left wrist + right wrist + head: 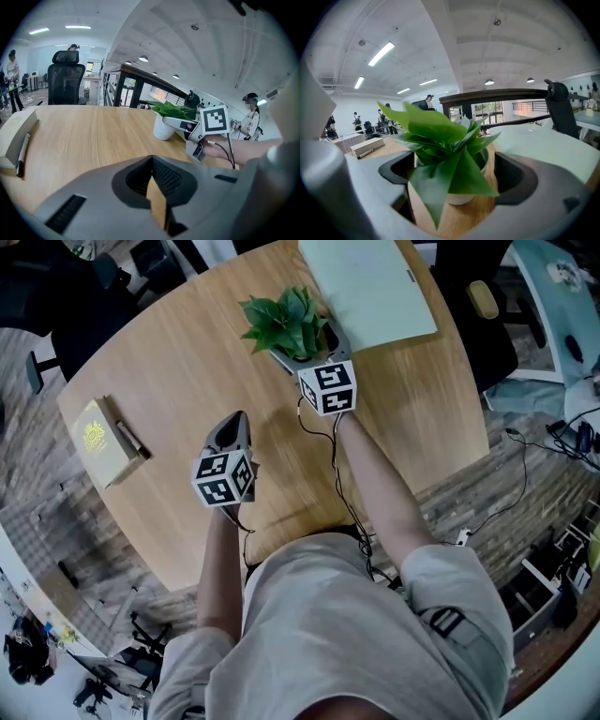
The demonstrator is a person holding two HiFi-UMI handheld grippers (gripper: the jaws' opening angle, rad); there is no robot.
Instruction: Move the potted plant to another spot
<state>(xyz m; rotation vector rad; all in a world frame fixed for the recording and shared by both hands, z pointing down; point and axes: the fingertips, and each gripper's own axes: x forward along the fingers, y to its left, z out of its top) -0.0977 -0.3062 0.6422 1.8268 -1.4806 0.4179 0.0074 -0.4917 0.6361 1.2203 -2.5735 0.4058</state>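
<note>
- Your right gripper [452, 168] holds its fingers [516, 177] open either side of the upright potted plant [445, 150], near the desk's [187, 362] far edge.
- Your left gripper [151, 161], fingers together and empty, is farther off.

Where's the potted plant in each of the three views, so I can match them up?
Head view: potted plant, top centre.
Left gripper view: potted plant, right of centre.
Right gripper view: potted plant, dead centre, between the parted jaws.
Shared landmark: the book with a pen, at the left in all three.
</note>
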